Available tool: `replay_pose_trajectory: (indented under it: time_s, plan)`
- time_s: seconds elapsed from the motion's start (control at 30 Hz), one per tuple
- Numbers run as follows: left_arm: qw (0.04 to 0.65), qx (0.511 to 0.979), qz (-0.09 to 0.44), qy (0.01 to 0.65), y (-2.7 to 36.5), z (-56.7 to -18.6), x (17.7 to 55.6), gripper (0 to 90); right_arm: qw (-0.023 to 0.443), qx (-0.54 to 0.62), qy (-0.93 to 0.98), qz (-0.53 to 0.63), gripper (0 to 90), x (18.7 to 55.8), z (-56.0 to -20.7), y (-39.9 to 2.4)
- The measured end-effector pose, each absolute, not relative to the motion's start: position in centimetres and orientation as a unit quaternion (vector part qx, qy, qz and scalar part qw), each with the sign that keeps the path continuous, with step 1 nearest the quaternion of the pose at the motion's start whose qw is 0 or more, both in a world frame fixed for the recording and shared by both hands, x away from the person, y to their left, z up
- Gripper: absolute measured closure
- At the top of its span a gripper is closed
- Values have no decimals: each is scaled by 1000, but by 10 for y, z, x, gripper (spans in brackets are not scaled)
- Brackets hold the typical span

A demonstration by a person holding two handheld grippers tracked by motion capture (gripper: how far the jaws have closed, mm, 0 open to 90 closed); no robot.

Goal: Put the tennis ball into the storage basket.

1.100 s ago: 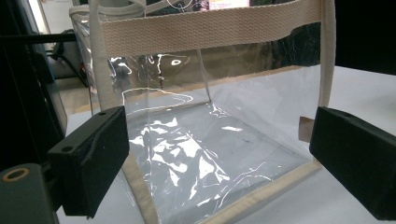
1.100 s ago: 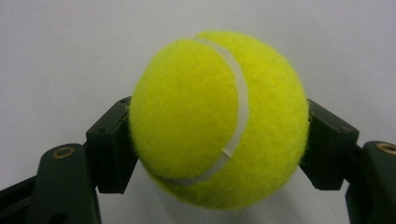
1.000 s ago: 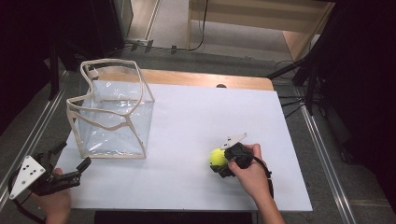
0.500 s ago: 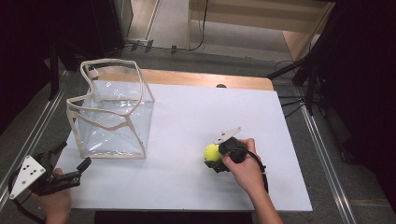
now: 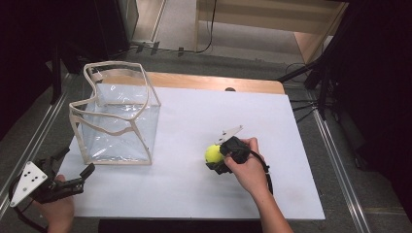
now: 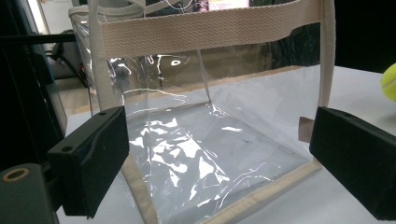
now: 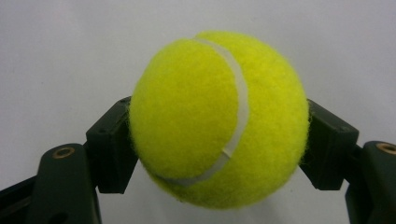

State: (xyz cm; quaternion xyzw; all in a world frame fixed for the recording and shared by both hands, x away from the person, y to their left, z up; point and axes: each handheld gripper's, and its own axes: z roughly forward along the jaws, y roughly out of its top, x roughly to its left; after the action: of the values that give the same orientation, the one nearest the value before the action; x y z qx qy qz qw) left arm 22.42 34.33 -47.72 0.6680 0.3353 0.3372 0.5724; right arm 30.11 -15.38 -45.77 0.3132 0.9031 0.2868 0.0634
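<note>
Tennis ball [image 7: 218,119], yellow, white seam: clamped between the two black jaws of the right gripper [image 5: 217,156], pads pressing its left and right sides, above the white table top [image 5: 204,194]. Clear plastic tote bag [image 5: 115,119] with beige webbing trim: stands upright and open-topped, well apart from the right gripper toward the left, with bare table between and nothing in the way. Left gripper [image 5: 73,174]: jaws spread apart, holding nothing, at the table's near left corner, just in front of the bag's near lower edge; bag directly ahead of its jaws. Change against the earlier frames: the right gripper and ball lie slightly nearer the bag; left gripper unmoved.
</note>
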Motion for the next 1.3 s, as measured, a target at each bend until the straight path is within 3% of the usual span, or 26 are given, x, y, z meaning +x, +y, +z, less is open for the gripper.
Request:
replay_pose_trajectory:
  time_s: [1.3]
  plan:
    - [579,664,335,335,344,-477,226,52,42,277,915,291,233,328,-453,-94]
